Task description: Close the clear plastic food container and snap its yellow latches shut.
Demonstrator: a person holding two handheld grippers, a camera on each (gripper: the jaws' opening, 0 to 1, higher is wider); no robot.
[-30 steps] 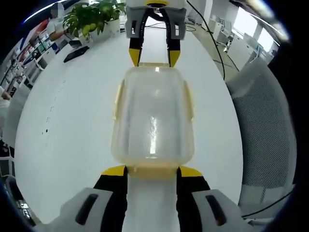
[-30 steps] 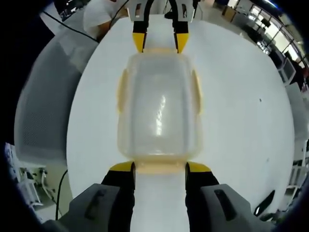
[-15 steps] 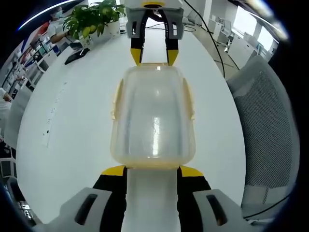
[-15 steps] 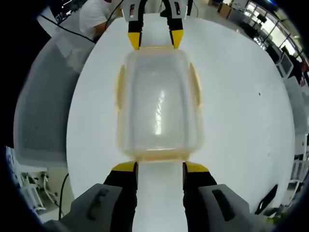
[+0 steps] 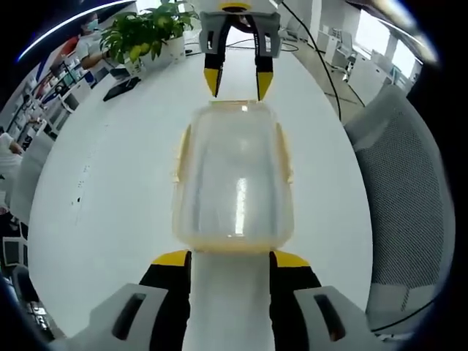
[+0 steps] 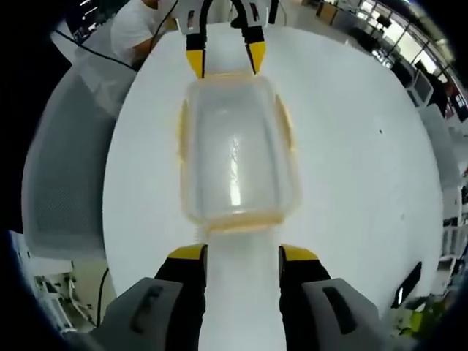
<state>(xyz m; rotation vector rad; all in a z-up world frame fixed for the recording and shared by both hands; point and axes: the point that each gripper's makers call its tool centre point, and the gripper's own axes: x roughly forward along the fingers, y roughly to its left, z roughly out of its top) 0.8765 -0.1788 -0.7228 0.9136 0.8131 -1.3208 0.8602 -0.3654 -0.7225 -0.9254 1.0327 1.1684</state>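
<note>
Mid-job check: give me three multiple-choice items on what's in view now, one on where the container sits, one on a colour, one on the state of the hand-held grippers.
1. Where is the container?
A. On the white table, between the two hand-held grippers
B. On the mesh chair
C. Beside the potted plant

2. What colour are the jaw tips?
A. Red
B. Yellow
C. Blue

3. How do the left hand-held gripper and right hand-held gripper stand?
A. Both clamped on the lid
B. One holding a latch
C. Both open, holding nothing

Answers: 1 A, a gripper faces each short end. 2 B, yellow tips show in both views. 3 C, jaws stand apart with bare table between them.
</note>
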